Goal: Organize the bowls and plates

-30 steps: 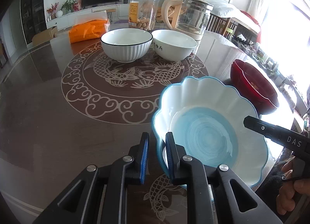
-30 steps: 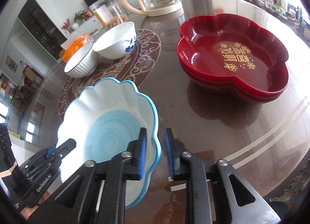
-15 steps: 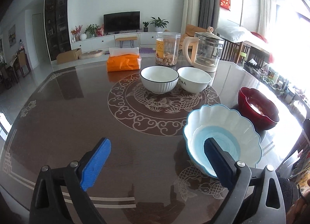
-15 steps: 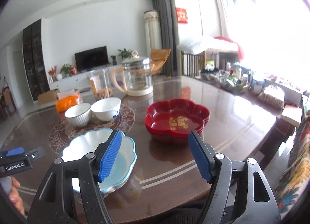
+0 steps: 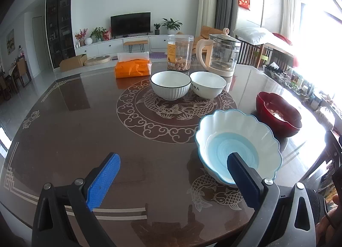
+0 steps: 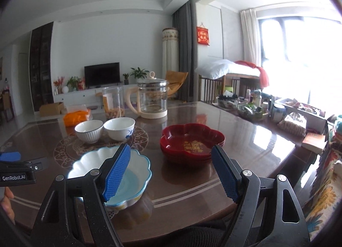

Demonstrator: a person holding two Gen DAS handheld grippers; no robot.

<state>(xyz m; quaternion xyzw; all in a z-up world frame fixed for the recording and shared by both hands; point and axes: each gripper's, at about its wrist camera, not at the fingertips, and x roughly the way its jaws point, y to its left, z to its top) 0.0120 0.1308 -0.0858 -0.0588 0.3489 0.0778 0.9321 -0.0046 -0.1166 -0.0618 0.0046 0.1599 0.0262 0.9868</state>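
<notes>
L gripper [image 5: 173, 177] jaws wide, just opened, nothing btwn; scalloped white bowl w/ blue inside [image 5: 237, 144] sits free on brown patterned table [image 5: 74, 131]. Behind it ribbed white bowl [image 5: 170, 84] beside plain white bowl [image 5: 207, 84], red flower-shaped plates [image 6: 192, 143] to the right. R gripper [image 6: 171, 174] also wide, empty.

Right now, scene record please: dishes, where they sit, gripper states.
table: dark brown, fish pattern
scalloped blue bowl: near edge, free of both grippers
red dishes: stacked, right of the blue bowl
ribbed white bowl: centre, upright
plain white bowl: just right of the ribbed one; contact unclear
left gripper: open, empty, jaws just opened
right gripper: open, empty, jaws just opened
</notes>
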